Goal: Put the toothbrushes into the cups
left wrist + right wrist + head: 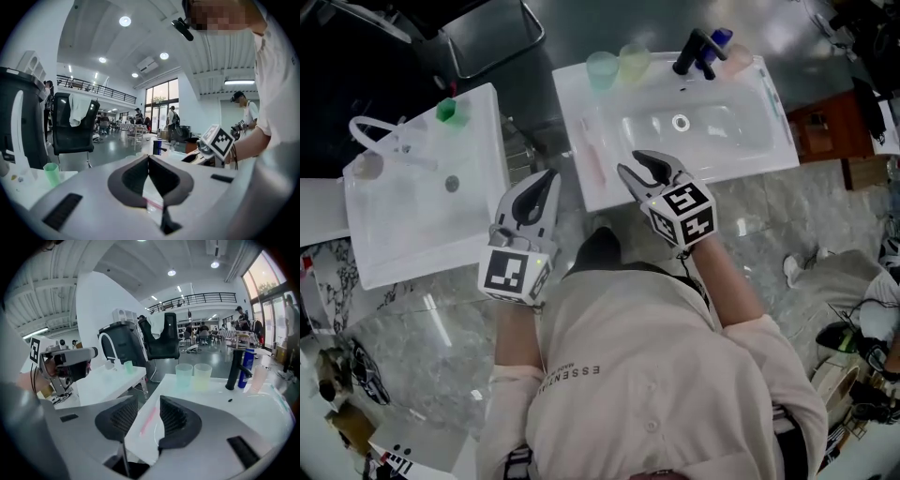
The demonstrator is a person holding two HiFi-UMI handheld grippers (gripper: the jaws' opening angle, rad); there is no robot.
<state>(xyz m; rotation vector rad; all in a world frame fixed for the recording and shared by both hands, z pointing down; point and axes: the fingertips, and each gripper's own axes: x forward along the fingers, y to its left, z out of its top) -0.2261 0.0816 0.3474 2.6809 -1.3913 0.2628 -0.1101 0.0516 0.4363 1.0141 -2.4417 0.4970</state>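
A pink toothbrush point(592, 150) lies on the left ledge of the white sink point(769, 141). At the sink's back stand a green cup point(602, 68), a yellow cup point(634, 62) and a pink cup point(736, 58). My right gripper point(630, 161) hovers open over the sink's front left part. In the right gripper view the toothbrush point(149, 420) shows through the gap of the right gripper point(148, 399), untouched. My left gripper point(549, 176) is left of the sink edge, its tips together and empty. The left gripper point(149, 158) shows the toothbrush point(154, 202) below its tips.
A black faucet point(694, 52) and a blue bottle point(719, 39) stand at the sink's back. A second white sink point(478, 206) at the left holds a green cup point(447, 111) and a white faucet point(375, 131). A thin greenish stick point(778, 98) lies on the right ledge.
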